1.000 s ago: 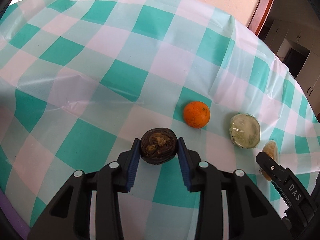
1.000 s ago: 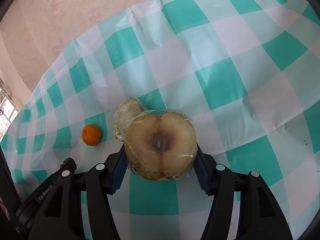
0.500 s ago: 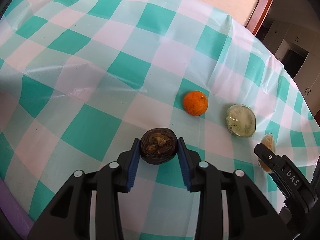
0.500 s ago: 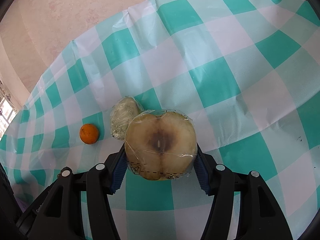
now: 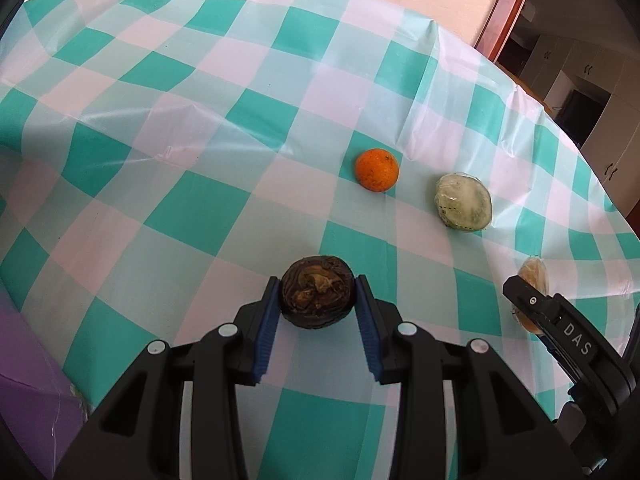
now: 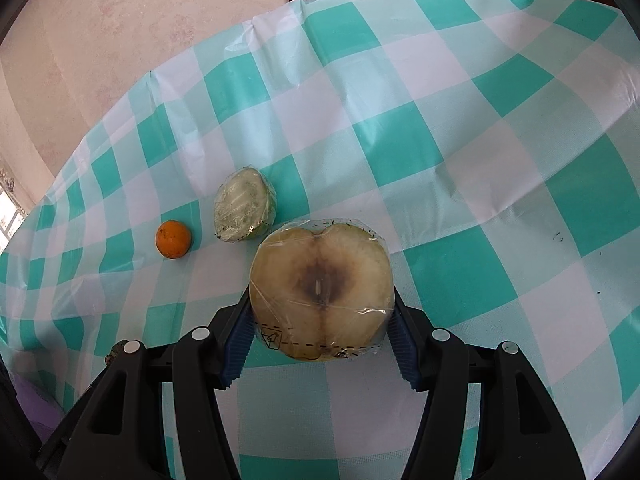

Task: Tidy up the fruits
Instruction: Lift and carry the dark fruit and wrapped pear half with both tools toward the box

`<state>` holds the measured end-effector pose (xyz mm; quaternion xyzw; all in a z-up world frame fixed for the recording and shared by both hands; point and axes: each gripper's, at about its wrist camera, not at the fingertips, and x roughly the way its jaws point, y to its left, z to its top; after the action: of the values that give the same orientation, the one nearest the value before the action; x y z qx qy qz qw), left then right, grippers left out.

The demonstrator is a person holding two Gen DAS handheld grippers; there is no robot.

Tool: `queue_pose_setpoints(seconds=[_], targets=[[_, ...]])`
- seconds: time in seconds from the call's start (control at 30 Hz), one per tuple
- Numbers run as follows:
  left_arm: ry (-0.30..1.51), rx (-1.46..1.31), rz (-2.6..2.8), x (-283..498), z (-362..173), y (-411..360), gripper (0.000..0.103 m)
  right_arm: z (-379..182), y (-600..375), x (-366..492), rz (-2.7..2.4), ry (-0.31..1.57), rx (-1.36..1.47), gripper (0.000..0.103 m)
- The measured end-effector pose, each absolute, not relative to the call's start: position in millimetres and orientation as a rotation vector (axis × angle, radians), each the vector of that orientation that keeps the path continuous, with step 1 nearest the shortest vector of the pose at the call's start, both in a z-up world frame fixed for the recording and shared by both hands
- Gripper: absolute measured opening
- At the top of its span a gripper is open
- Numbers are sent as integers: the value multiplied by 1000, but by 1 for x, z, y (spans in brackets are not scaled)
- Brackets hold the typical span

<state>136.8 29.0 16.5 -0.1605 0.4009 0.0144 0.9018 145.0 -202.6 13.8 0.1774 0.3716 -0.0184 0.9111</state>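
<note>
My left gripper (image 5: 317,300) is shut on a dark brown, shrivelled round fruit (image 5: 317,297), held above the checked tablecloth. My right gripper (image 6: 320,300) is shut on a plastic-wrapped, browned apple half (image 6: 320,286), cut face towards the camera. An orange (image 5: 377,169) and a wrapped pale green fruit half (image 5: 464,201) lie on the cloth beyond the left gripper. Both also show in the right wrist view, the orange (image 6: 173,239) and the green half (image 6: 243,206) to the left of the apple half. The right gripper and the edge of its apple half (image 5: 534,280) show at the left view's right side.
A teal and white checked tablecloth (image 5: 200,208) covers the table. A pink wall (image 6: 120,40) stands behind it. A wooden door frame (image 5: 504,4) and dark cabinets lie past the right edge. A purple surface (image 5: 24,380) shows at the lower left.
Both grippers have drawn back and risen a little with their fruits held. The orange and green half sit farther from both cameras. More of the tablecloth shows.
</note>
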Motion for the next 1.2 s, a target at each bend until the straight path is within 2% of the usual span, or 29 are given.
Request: queue_pose_setpoints(seconds=[1.2], targets=[[830, -123, -67, -44, 16, 12, 37, 8, -159, -12, 105, 819, 242, 58]])
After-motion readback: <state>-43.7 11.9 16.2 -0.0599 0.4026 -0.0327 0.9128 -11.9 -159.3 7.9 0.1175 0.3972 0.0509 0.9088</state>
